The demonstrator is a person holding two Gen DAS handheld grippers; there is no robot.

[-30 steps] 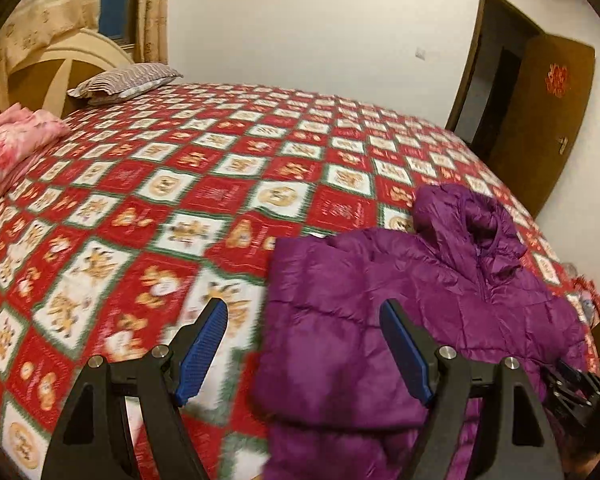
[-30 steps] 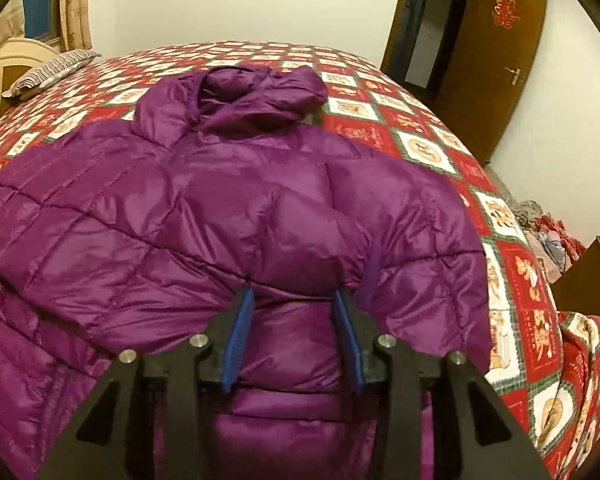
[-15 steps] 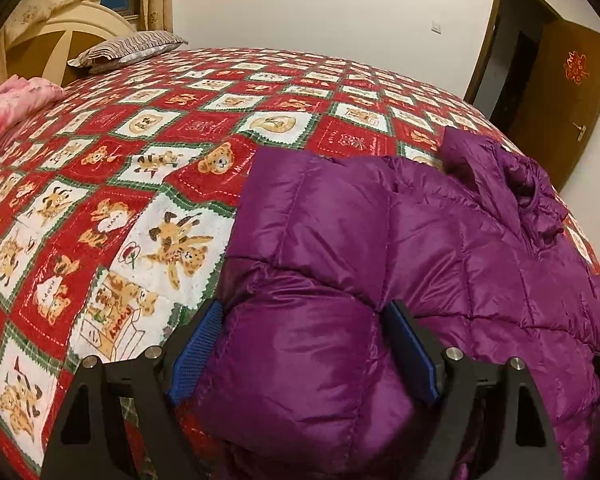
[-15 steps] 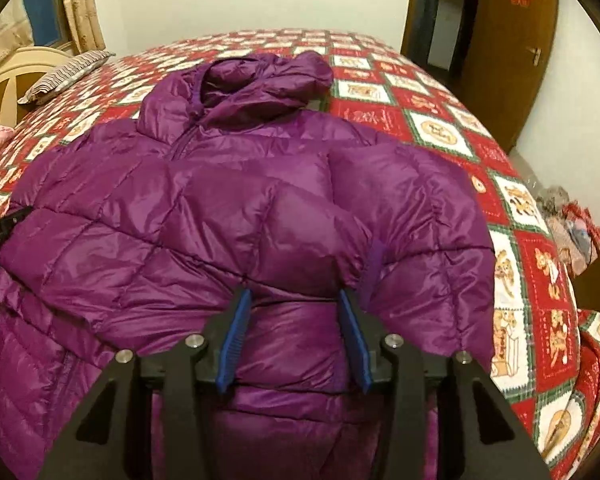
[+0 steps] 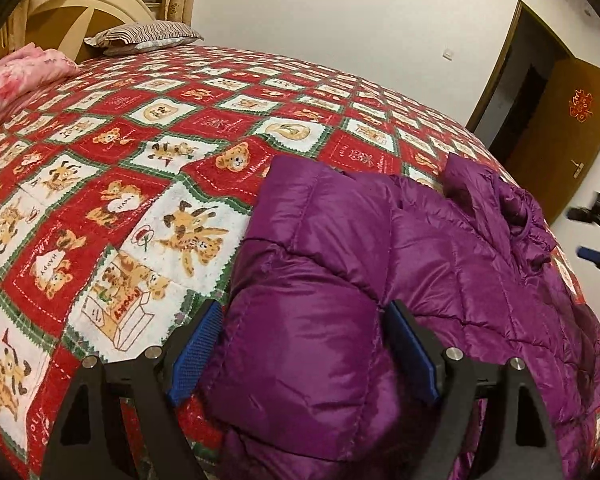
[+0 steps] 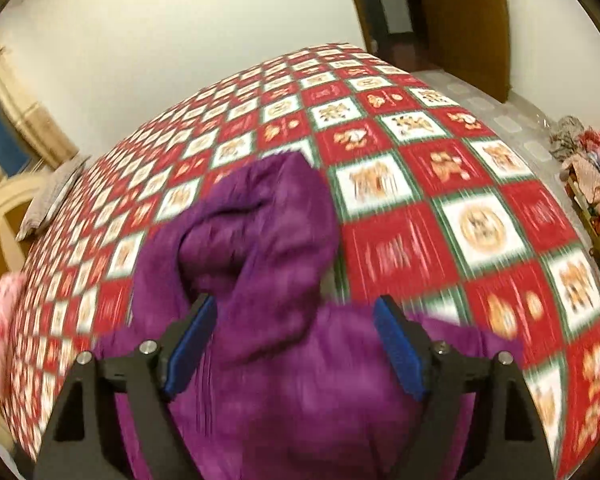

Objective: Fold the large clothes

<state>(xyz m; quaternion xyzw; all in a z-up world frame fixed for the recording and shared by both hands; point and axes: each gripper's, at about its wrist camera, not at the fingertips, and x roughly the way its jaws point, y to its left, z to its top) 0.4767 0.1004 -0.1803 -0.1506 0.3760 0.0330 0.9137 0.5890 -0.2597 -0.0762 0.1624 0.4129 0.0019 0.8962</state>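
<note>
A purple puffer jacket (image 5: 440,260) lies on the red and white patchwork quilt (image 5: 140,160), hood toward the far right. My left gripper (image 5: 304,308) stands wide over the jacket's near left part, and a folded puffy sleeve bulges between its blue pads without being squeezed. In the blurred right wrist view my right gripper (image 6: 296,300) hovers just short of the hood (image 6: 260,220). Its jaws are opening, and only jacket fabric lies below them, not gripped. The right gripper (image 5: 592,236) also shows as a dark blur at the left view's right edge.
A striped pillow (image 5: 144,36) and a pink blanket (image 5: 20,72) lie by the wooden headboard (image 5: 92,12). A brown door (image 5: 572,128) stands open past the bed's far corner. A heap of clothes (image 6: 588,168) sits on the floor beside the bed.
My left gripper sank onto the jacket's left part, so the sleeve now sits between its jaws. My right gripper let go of the fold, opened wide, rolled and swung toward the hood.
</note>
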